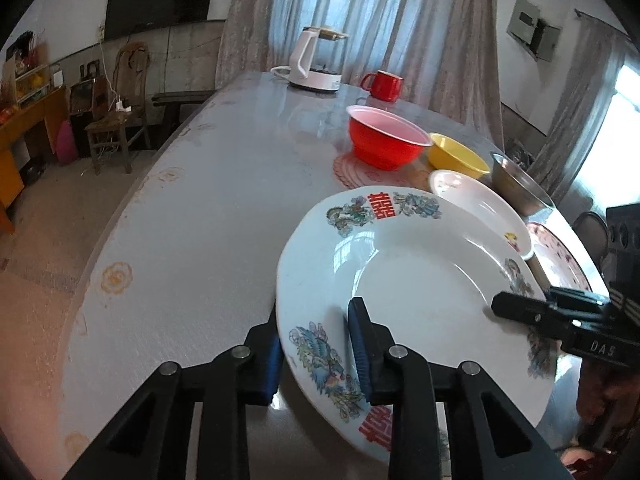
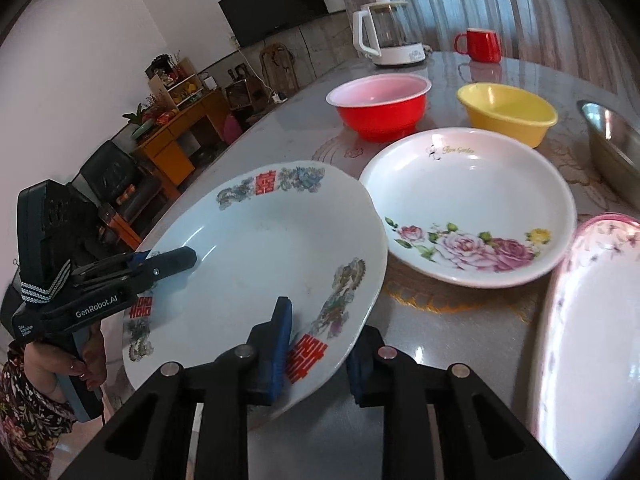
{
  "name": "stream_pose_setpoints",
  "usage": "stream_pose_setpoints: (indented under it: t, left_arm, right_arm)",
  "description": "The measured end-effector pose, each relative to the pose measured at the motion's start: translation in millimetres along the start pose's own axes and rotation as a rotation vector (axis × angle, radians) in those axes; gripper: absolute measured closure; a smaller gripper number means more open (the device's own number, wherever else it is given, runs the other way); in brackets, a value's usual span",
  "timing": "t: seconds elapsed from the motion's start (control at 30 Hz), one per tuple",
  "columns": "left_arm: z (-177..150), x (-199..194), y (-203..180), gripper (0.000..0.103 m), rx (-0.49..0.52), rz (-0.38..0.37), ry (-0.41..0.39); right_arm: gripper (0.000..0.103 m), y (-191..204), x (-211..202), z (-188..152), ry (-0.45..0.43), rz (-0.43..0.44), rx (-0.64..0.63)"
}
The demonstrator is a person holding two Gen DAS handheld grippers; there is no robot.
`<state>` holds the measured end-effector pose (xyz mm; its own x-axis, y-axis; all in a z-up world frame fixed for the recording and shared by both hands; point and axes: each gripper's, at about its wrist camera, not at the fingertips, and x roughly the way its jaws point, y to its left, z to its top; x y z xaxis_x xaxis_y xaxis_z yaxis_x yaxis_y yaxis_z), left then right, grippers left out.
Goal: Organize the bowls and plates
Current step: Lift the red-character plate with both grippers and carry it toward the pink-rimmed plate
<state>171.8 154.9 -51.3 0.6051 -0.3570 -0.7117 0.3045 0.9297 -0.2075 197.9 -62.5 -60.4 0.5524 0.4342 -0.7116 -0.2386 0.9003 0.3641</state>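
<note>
- Both pairs of jaws pinch the rim of one white plate [image 1: 416,268] printed with red characters and birds: the left gripper [image 1: 316,354] clamps its left edge, one blue pad on top and one beneath.
- At the opposite edge, the right gripper [image 2: 320,350] bites the same plate's rim the same way, so the plate hangs tilted between the two tools, above the table [image 1: 208,216].
- A hand [image 2: 86,364] in a flowered sleeve grips the handle of the left tool, seen from the right camera.
- Just right of the held plate, a white plate with pink roses [image 2: 472,208] lies flat on a lace mat.
- Behind it stand a red bowl [image 2: 380,106] and, to its right, a yellow bowl [image 2: 506,114], close together but apart.
- A steel bowl [image 2: 610,148] sits at the far right edge, with a pink-rimmed plate [image 2: 592,320] in front of it.
- At the back of the table are a white kettle [image 2: 388,36] and a red mug [image 2: 482,44].
</note>
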Motion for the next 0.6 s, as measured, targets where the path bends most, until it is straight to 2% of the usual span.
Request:
stream_pose_setpoints:
  t: [0.27,0.43,0.6]
  left_arm:
    - [-23.6,-11.1,-25.8,0.072,-0.052,-0.05,-0.051]
    - [-29.4,-17.5,-52.5,0.072,-0.013,-0.067,-0.076]
    - [-32.3,-26.1,-77.7,0.071,0.024,-0.103,-0.112]
  right_arm:
    - [0.079,0.0,-36.4,-11.7,-0.05,-0.043,-0.056]
    - [0.079,-5.1,-56.3,-24.1,-0.057,-0.044,-0.078]
    - [0.079,-15.2,-82.8,-36.0,-0.113,-0.056,-0.098]
